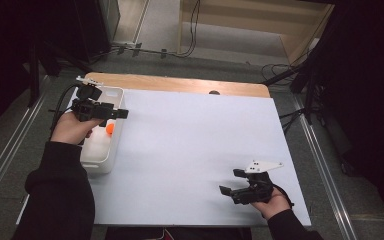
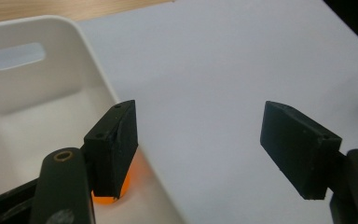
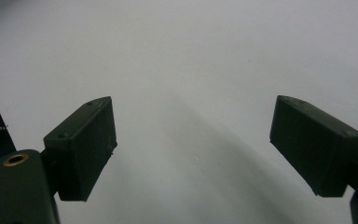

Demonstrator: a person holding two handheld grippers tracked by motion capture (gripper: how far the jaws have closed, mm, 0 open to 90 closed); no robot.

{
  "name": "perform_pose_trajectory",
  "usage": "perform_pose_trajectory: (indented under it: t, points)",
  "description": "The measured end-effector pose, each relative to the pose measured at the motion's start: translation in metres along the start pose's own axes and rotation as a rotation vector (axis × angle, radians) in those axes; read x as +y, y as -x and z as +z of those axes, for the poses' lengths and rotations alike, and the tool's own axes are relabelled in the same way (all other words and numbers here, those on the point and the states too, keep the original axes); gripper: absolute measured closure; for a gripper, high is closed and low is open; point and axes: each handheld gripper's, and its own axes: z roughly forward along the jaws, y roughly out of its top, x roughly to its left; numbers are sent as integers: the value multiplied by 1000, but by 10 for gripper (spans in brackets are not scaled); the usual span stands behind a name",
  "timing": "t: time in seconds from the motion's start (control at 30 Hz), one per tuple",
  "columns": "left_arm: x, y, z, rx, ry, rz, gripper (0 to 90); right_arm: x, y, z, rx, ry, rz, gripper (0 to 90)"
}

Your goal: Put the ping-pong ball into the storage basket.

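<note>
Left gripper (image 1: pixel 111 113) gapes empty above bin (image 1: pixel 116 131) rim; orange ball (image 1: pixel 109 128) (possibly) below. Risk: jaw clips rim, tipping bin. Right gripper (image 1: pixel 231 182) wide open, empty, near-right.

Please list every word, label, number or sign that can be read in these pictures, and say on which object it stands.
None can be read.
The white bin, the orange ball in it, the white table sheet, the left gripper and the right gripper carry no visible print.
</note>
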Motion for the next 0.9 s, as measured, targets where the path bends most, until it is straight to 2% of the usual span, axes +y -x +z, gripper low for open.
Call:
perform_pose_trajectory:
  t: [0.1, 0.2, 0.3, 0.43, 0.53, 0.63, 0.7, 0.77, 0.83, 0.9]
  points:
    - [2, 6, 3, -56, -7, 19, 227, 0, 0, 0, -1, 1, 1, 131]
    - [2, 14, 6, -77, 7, 40, 227, 0, 0, 0, 0, -1, -1, 131]
    - [3, 23, 9, -91, 3, 66, 227, 0, 0, 0, 0, -2, 0, 132]
    - [3, 36, 16, -82, -12, 95, 228, 0, 0, 0, -2, 0, 2, 132]
    - [4, 46, 19, -91, -4, 124, 228, -1, 0, 0, -1, 1, 2, 131]
    - [4, 52, 21, -129, 4, 119, 227, -1, 0, -1, 0, 5, -3, 131]
    - [3, 54, 23, -120, 5, 119, 227, -1, 0, -1, 1, 1, -1, 131]
    - [2, 56, 25, -131, 0, 114, 228, -1, 0, -1, 1, 1, -2, 132]
    - [1, 58, 28, -163, -13, 117, 228, -1, 0, -2, 4, 2, -1, 132]
    - [-1, 62, 31, -167, -22, 132, 228, -1, 0, -2, -1, 5, -2, 131]
